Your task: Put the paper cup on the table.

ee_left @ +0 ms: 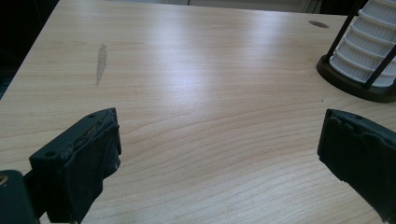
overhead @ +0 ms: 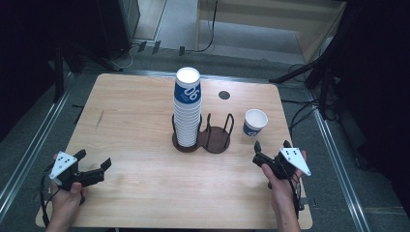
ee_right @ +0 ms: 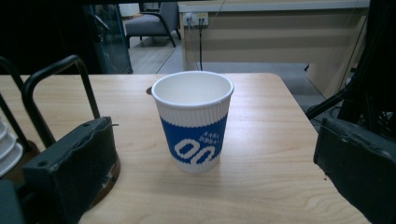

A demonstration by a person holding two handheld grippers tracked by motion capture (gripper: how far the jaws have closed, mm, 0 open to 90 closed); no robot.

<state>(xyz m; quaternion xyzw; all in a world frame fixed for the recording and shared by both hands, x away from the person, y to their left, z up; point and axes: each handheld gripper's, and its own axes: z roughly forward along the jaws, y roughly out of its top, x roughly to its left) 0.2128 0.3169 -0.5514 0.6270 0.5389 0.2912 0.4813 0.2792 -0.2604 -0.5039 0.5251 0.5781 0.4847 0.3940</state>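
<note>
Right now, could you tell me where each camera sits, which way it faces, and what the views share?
High view: above the person's side, facing forward and down on the wooden table; both hands show, with the left gripper and right gripper.
Left gripper view: on the left gripper, jaws apart, facing bare tabletop toward the stack of paper cups in the black wire cup holder.
Right gripper view: on the right gripper, facing the single paper cup.
Shared: all three show the holder.

Paper cup (ee_right: 193, 120): white ribbed top w/ blue band, white "00" print (stack of cups (overhead: 187, 108) same). Cup holder (overhead: 215, 139) dark brown; table (overhead: 145, 183) light wood grain.
</note>
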